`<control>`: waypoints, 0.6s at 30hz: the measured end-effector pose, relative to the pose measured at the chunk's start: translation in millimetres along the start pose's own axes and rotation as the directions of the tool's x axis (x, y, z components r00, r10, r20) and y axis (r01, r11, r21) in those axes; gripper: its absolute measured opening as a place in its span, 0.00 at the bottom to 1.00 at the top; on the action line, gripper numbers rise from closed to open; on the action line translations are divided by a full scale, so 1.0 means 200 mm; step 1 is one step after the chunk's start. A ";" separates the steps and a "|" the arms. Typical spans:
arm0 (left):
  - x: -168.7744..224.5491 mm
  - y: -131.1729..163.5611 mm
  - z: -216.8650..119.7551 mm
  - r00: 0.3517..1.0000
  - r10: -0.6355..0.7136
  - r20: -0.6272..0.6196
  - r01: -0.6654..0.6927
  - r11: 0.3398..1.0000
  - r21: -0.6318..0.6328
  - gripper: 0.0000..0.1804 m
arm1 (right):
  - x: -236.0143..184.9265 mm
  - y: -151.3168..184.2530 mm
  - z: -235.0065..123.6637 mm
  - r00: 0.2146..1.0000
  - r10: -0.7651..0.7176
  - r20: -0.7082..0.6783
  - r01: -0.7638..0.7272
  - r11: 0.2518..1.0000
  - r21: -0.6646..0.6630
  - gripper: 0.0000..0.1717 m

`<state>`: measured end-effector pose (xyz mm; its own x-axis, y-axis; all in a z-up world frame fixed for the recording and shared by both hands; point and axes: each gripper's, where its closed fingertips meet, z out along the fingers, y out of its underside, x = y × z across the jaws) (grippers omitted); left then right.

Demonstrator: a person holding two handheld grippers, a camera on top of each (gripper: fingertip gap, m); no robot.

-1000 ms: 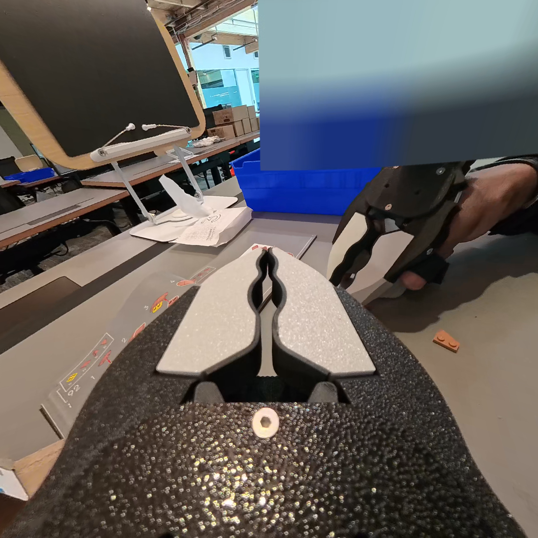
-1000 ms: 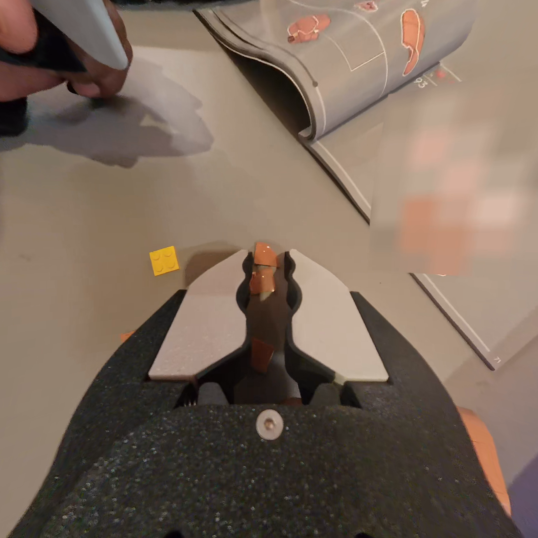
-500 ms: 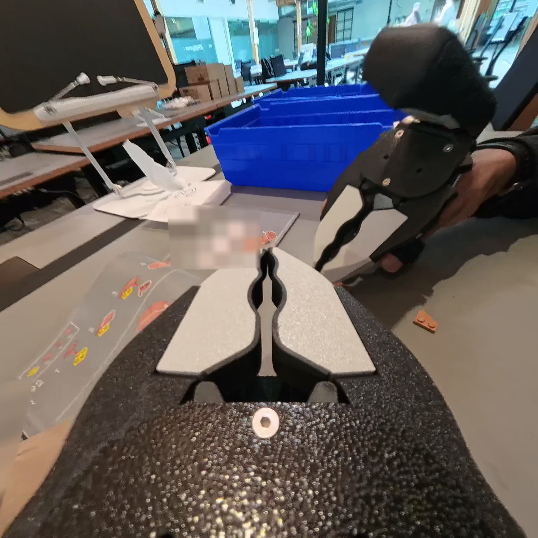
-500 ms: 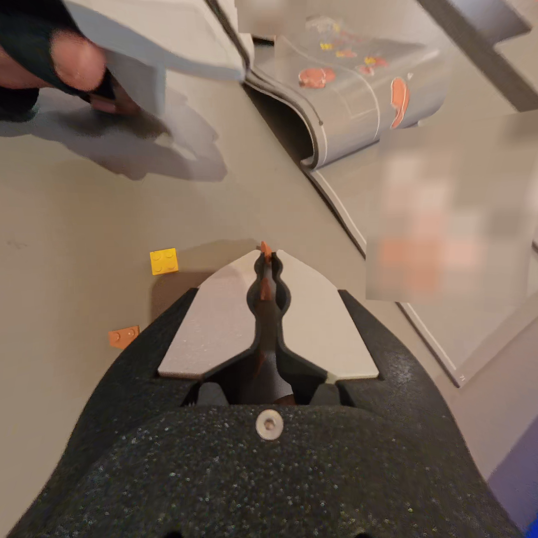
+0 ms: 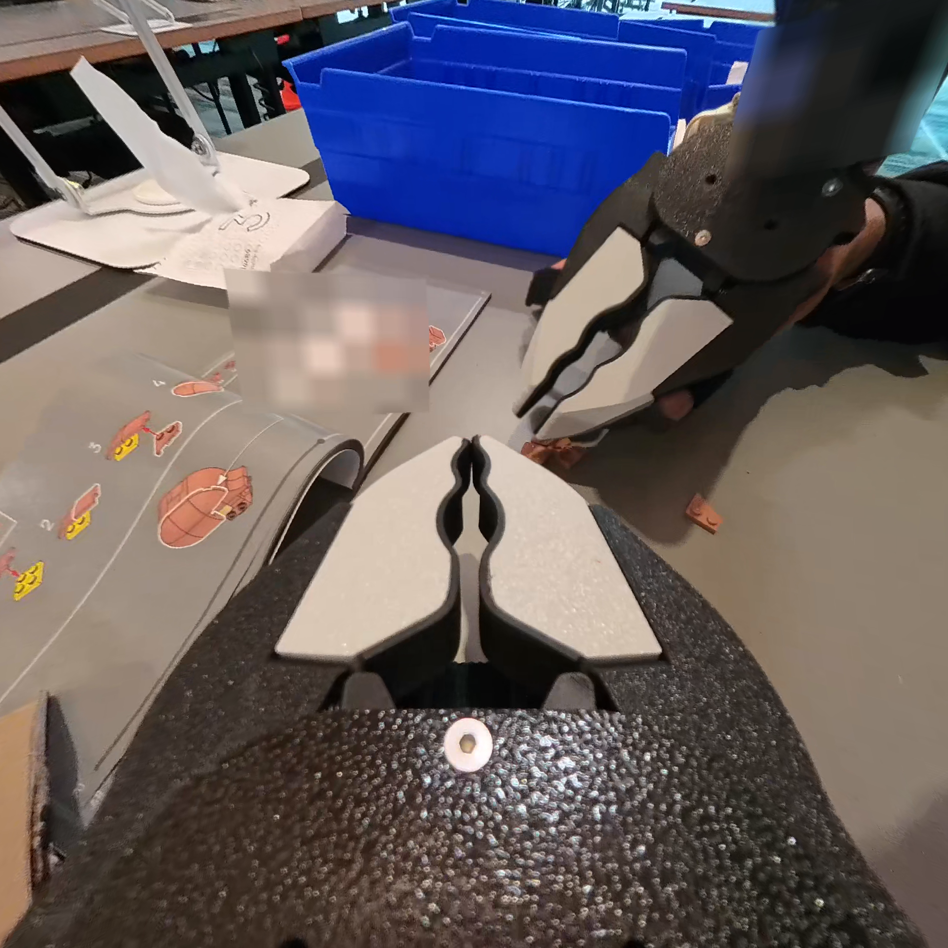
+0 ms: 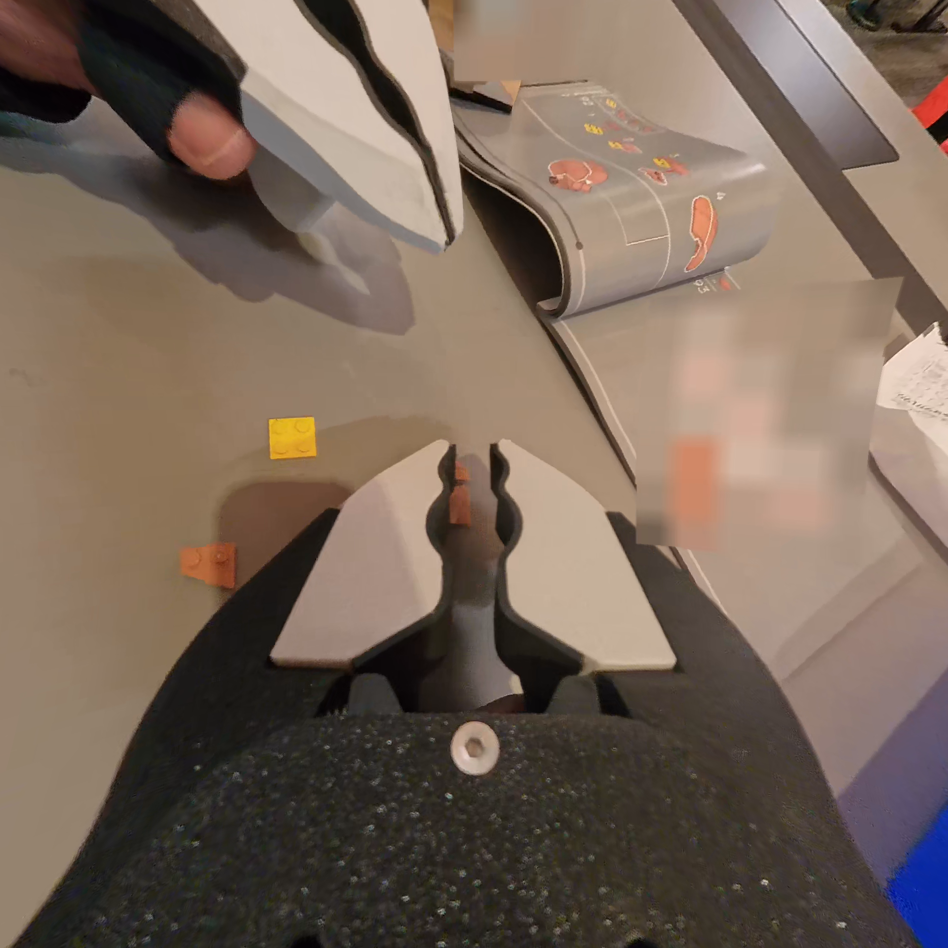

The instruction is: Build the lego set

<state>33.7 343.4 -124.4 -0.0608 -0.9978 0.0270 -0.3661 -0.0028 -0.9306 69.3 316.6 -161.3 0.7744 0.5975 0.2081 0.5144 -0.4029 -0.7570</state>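
Left tongs (image 5: pixel 471 445) pressed together at the tips with nothing between them, hovering low over the grey table (image 5: pixel 769 641), just beside the curled page of an open instruction booklet (image 5: pixel 205 492) whose drawings of orange and yellow parts face up, probably laid there for easy reference. Right tongs (image 6: pixel 473 450) parted, with clear space between the two pads; a small orange brick piece (image 6: pixel 460 500) visible in that space against the left pad and clear of the right, so not clamped. From the left wrist view, same right tongs (image 5: pixel 533 428) tipped nose-down with the tips just over that orange brick piece (image 5: pixel 551 452) on the table, apparently resting there rather than lifted. Loose parts scattered near the right tongs: a yellow square plate (image 6: pixel 292 437) studs-up just to the left of the tips, an orange flat plate (image 6: pixel 209 564) farther left and nearer the tong body. Blue bins (image 5: pixel 487 138) lined up at the back of the table, well apart from both tongs, with a white stand base and papers (image 5: pixel 169 205) beside them. Gloved hand (image 6: pixel 154 92) gripping the left tongs at the upper left of the right wrist view.
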 end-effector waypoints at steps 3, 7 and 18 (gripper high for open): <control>0.00 0.00 0.00 1.000 -0.005 -0.001 0.005 1.000 -0.006 0.00 | -0.03 0.01 -0.02 0.997 0.025 0.072 -0.024 1.000 -0.013 0.10; 0.00 0.01 0.00 1.000 0.003 0.000 -0.003 1.000 -0.013 0.00 | -0.05 0.06 0.02 0.997 0.022 0.077 -0.016 0.997 -0.073 0.13; 0.02 0.02 0.01 1.000 0.008 -0.010 -0.008 1.000 -0.025 0.00 | -0.05 0.07 0.06 0.995 0.046 0.093 -0.034 0.992 -0.121 0.08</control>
<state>33.3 340.1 -127.9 -0.0731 -0.9971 0.0232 -0.3888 0.0071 -0.9213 63.7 313.5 -180.8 0.7597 0.6401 0.1150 0.5282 -0.5041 -0.6833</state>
